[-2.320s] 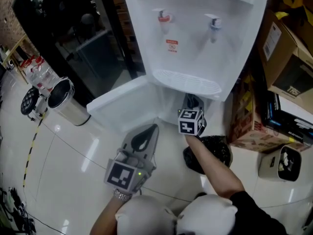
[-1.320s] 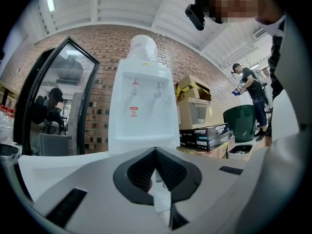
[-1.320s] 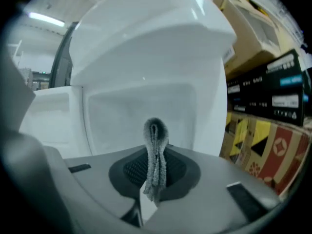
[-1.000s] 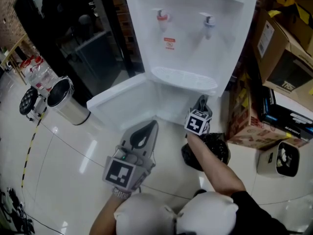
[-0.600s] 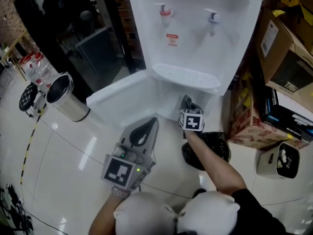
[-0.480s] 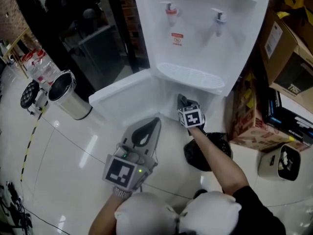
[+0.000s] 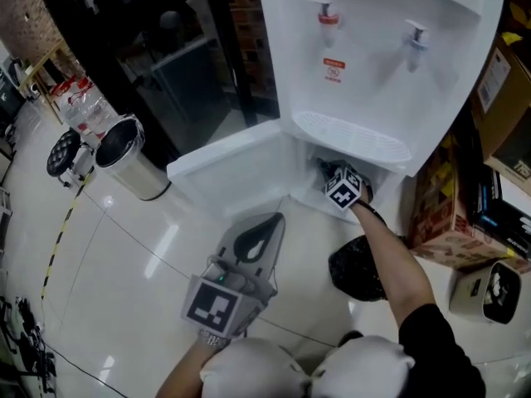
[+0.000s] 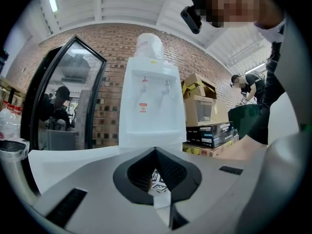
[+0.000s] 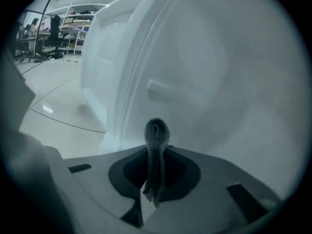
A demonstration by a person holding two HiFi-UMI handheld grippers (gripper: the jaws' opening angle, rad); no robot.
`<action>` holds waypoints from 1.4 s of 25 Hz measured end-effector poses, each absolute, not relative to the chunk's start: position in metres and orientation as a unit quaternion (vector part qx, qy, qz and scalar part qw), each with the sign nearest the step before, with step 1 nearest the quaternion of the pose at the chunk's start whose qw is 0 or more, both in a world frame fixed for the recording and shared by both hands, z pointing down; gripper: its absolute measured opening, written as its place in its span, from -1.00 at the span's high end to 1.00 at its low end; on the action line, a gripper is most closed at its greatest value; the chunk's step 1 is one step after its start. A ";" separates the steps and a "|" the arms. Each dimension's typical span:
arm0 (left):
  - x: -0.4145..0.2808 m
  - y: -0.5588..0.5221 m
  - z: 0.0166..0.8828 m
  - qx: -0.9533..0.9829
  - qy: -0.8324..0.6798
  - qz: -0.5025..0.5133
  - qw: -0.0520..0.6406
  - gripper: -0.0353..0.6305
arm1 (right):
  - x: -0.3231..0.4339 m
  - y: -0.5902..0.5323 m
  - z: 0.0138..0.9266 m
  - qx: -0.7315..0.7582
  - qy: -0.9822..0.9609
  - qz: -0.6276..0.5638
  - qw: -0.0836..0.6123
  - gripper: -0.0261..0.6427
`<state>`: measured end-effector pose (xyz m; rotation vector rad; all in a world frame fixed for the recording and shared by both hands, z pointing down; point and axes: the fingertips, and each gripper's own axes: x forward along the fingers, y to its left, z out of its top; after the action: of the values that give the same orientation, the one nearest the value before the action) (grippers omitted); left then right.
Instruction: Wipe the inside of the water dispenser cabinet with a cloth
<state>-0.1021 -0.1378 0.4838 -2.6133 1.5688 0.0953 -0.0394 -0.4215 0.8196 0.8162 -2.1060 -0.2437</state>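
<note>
Right claw (image 7: pixel 328 171): clenched on a grey cloth (image 9: pixel 155 147), reaching into the water dispenser cabinet (image 7: pixel 303 160) under the drip tray (image 7: pixel 353 135).
Cloth: pinched between the jaws, one fold poking past the tips, close to the white inner wall (image 9: pixel 209 67); whether it touches, I cannot tell.
Left claw (image 7: pixel 267 226): jaws together, empty, above the floor (image 7: pixel 124 255) beside the open cabinet door (image 7: pixel 224 168).

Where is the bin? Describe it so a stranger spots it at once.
Start at the white dispenser and look left past its open door to the dark glass. The bin stands on the floor there, a shiny metal cylinder, unlike the black stool beside it.
</note>
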 end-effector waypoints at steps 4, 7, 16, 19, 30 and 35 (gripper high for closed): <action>-0.102 -0.140 0.486 -0.857 0.513 0.032 0.041 0.89 | -0.045 -0.412 0.831 0.290 -0.849 -0.083 0.434 0.85; -0.102 -0.142 0.488 -0.857 0.513 0.034 0.041 0.89 | -0.057 -0.386 0.846 0.236 -0.861 -0.075 0.444 0.85; -0.100 -0.146 0.489 -0.857 0.512 0.029 0.043 0.89 | -0.073 -0.341 0.832 0.152 -0.878 -0.094 0.443 0.85; -0.099 -0.145 0.490 -0.858 0.511 0.028 0.043 0.89 | -0.064 -0.371 0.818 0.213 -0.876 -0.088 0.423 0.85; -0.104 -0.141 0.491 -0.857 0.514 0.024 0.040 0.89 | -0.045 -0.385 0.839 0.277 -0.841 -0.063 0.461 0.85; -0.099 -0.143 0.490 -0.860 0.508 0.028 0.038 0.89 | -0.053 -0.353 0.845 0.231 -0.856 -0.039 0.461 0.85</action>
<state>-0.0993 -0.1425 0.4904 -2.6381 1.5584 0.0869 -0.0527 -0.3526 0.8447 0.5688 -2.1069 -0.0965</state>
